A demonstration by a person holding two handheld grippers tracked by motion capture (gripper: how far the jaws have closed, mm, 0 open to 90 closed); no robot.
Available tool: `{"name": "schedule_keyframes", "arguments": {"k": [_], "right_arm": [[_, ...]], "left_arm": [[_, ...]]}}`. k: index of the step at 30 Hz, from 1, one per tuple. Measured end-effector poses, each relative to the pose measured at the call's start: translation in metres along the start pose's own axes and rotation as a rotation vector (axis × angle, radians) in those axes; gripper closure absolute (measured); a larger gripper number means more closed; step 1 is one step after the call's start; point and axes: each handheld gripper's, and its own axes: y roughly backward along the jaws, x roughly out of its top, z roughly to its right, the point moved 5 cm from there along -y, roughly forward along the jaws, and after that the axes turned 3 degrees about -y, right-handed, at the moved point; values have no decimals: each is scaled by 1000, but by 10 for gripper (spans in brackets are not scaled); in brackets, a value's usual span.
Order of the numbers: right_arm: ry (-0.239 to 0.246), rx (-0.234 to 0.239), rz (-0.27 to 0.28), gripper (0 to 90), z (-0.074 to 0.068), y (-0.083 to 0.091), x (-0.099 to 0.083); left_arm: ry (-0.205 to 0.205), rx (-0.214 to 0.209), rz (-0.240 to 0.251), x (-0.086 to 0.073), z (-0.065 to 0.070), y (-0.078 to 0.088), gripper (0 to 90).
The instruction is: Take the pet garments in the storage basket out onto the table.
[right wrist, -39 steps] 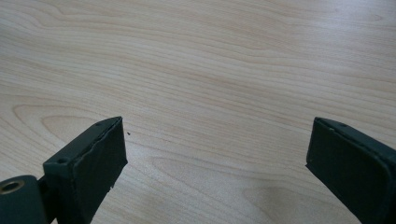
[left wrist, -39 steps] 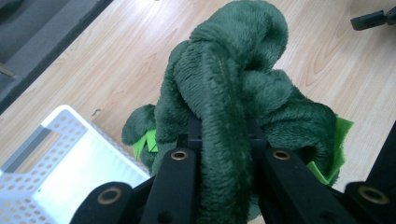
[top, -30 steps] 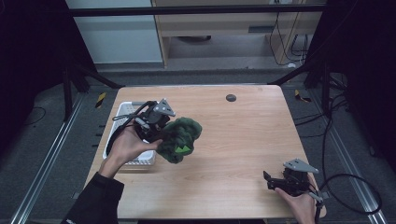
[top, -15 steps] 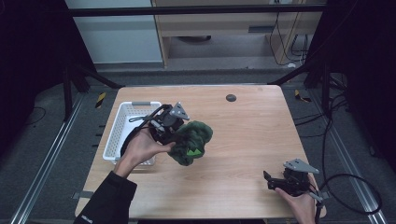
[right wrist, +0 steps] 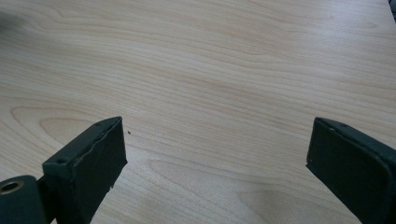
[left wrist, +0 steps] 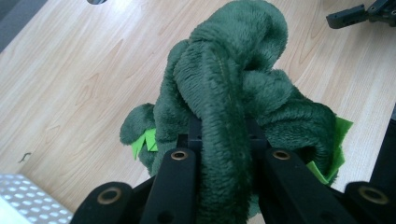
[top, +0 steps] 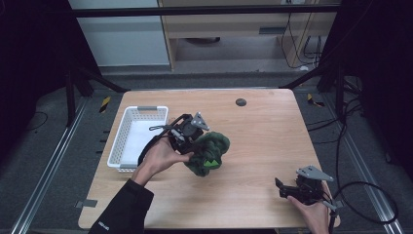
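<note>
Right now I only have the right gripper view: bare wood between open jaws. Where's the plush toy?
Observer: The green plush toy is mid-table, clamped in the left hand-held gripper.
Operator: Lifted or resting on the table?
Observer: Can't tell from the high view. In the left gripper view the jaws pinch a thick fold of plush.
Operator: Any container nearby?
Observer: A white basket sits left of the toy, with nothing visible inside it.
Operator: Where is my gripper relative to that?
Observer: The right hand-held gripper sits by the table's near right corner, well apart from the toy.
</note>
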Motion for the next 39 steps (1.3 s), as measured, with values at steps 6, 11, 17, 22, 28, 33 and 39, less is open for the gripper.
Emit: {"name": "schedule_keyframes", "arguments": {"k": [6,11,17,22,28,33,39], "right_arm": [[-8,4,-4,47,1,-1,-1],[-4,3,2,47,1,0,-1],[1,2,3,47,1,-1,0],[6,5,-1,46,0,-1,0],[-7,8,-3,45,0,-1,-1],[-2,3,0,45,1,-1,-1],[-3,3,-2,43,1,-1,-1]], "left_arm": [[2,-17,-5,1,3,-16,794],[5,-32,-7,-1,4,-30,794],[23,-55,-13,-7,3,-47,793],[24,-76,-18,-12,5,-58,790],[30,-93,-19,-16,8,-72,780],[35,-99,-19,-19,10,-78,764],[57,-107,-30,-24,7,-86,714]]}}
